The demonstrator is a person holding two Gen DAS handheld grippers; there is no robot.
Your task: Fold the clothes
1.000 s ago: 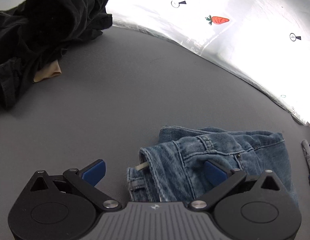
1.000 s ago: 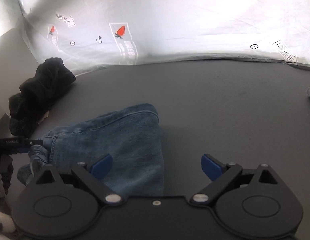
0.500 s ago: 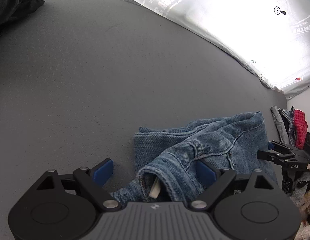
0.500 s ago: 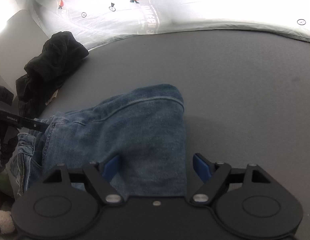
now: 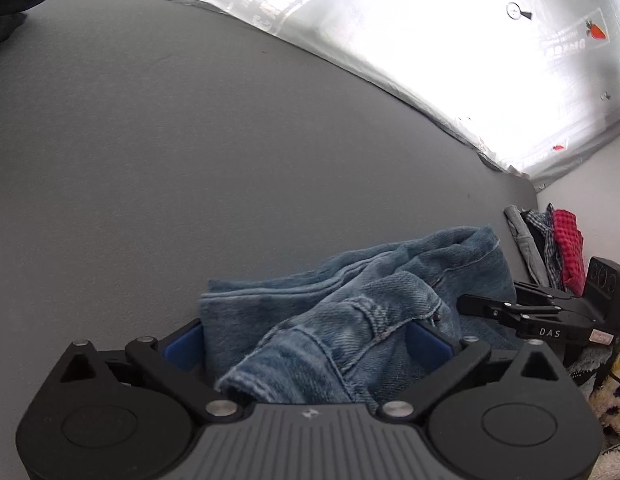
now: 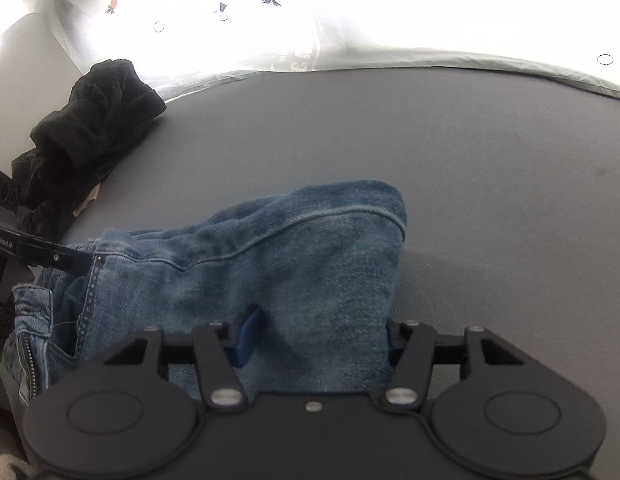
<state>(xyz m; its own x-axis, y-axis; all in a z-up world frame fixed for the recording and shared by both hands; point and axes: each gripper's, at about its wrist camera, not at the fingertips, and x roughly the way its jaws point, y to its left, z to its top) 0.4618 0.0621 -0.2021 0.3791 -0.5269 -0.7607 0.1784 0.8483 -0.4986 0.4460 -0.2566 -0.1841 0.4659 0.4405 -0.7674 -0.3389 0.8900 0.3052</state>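
Observation:
A pair of blue jeans (image 5: 350, 312) lies folded and bunched on the grey table (image 5: 189, 160). My left gripper (image 5: 305, 340) is at the waistband end, its blue pads still wide with denim bunched between them. My right gripper (image 6: 318, 336) is at the other end of the jeans (image 6: 289, 256), its blue pads closing in on a thick fold of denim. Each gripper shows in the other's view: the right one (image 5: 522, 316) at the right edge, the left one (image 6: 41, 252) at the left edge.
A heap of black clothes (image 6: 89, 120) lies at the table's left end. A stack of folded clothes, grey, checked and red (image 5: 550, 244), stands at the right end. A white printed sheet (image 6: 350, 20) hangs behind the table's far edge.
Both grippers have pushed forward onto the jeans, so denim now fills the gap between each pair of pads. The right pads have narrowed; the jeans are bunched up more.

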